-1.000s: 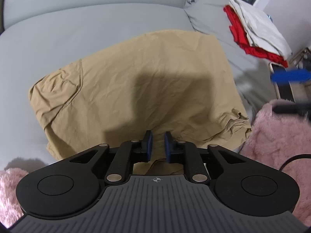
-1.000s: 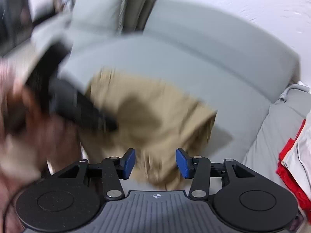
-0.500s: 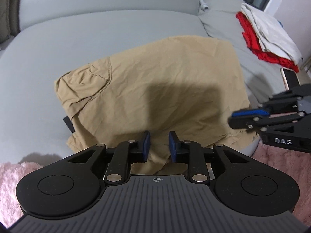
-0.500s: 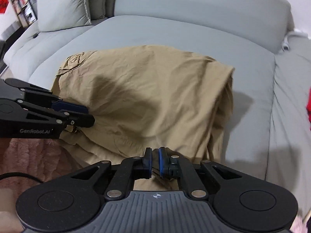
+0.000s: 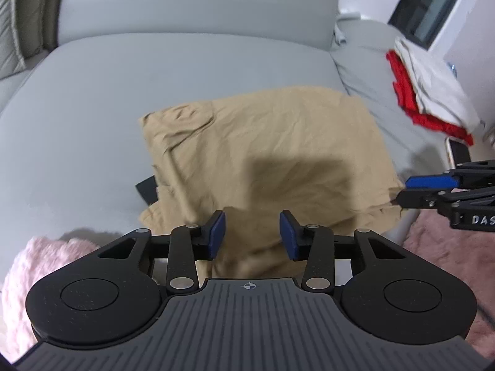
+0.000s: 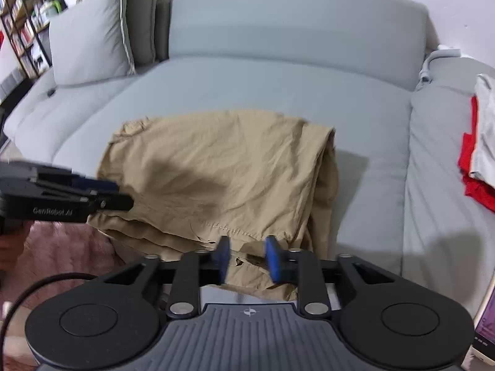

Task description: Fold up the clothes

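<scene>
Tan cloth (image 5: pixel 272 154) lies folded into a rough rectangle on the grey sofa (image 6: pixel 278 92), its near edge hanging toward the seat's front. Layered edges at the near side suggest at least one fold is done; a last fold or smoothing likely remains.

The left claw (image 5: pixel 252 236) is opening, its pads apart above the near hem with nothing pinched. The right claw (image 6: pixel 246 258) is opening too, jaws part-spread over the stitched hem, not gripping it.

To the right, on another cushion, a red and white pile (image 5: pixel 433 99) looks already folded. Pink fluffy fabric (image 5: pixel 448 262) lies below the seat edge. Cushions (image 6: pixel 92 37) and a bookshelf (image 6: pixel 24 24) stand to the left.
</scene>
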Tool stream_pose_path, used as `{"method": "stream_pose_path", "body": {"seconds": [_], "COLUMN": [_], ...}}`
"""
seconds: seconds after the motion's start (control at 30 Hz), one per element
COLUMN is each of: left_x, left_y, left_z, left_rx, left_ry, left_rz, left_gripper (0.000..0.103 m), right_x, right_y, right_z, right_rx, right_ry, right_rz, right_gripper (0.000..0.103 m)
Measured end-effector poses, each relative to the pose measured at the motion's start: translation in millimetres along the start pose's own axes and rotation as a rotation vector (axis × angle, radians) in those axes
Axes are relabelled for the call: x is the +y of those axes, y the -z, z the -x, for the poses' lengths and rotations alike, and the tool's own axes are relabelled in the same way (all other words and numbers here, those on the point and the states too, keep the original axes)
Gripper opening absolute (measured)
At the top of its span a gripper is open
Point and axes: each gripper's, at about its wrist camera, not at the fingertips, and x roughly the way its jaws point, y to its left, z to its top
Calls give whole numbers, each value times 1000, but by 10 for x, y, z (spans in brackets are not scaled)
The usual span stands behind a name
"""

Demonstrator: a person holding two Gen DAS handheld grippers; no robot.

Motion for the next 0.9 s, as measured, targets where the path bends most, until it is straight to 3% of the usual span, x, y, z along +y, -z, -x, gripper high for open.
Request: {"method": "stream_pose_path", "body": {"seconds": [0.2,0.3,0.43,0.5,0.57,0.67,0.83,0.87,0.9], "left_x": [163,144,161,171,158,179,281,275,241], "left_y": [-47,-168,-470,-641,-754,-792,-579,-519,-493], "left_z": [71,171,245,142,-104,-531,-1127,-1162,-1167], "left_rx": [-19,-78,-184,-213,-206,-136,-20,-27,-33], "left_ry": [-2,3,-2,-55,-129,-188,-297,-301,-314], "left_rz": [87,65,52,51,34,37,13,-11,-30], "left_gripper": [45,45,44,41,29,14,8,8,8], "right_x": [-187,-223,-107,-61,19,50,-56,-119,-179], "right_y": [3,-75,-352,-454,-640,-769,-677,-570,-500], "right_z": [137,189,124,28,-276,-732,-1365,-1505,-1511], "right_rx": [-32,-102,-230,-267,-300,-263,-122,-85,-102], "right_ry": [38,36,62,77,99,102,174,212,221], "right_rz": [-16,-10,65,84,106,99,113,139,136], "right_gripper": [32,20,19,19,19,11,7,7,6]}}
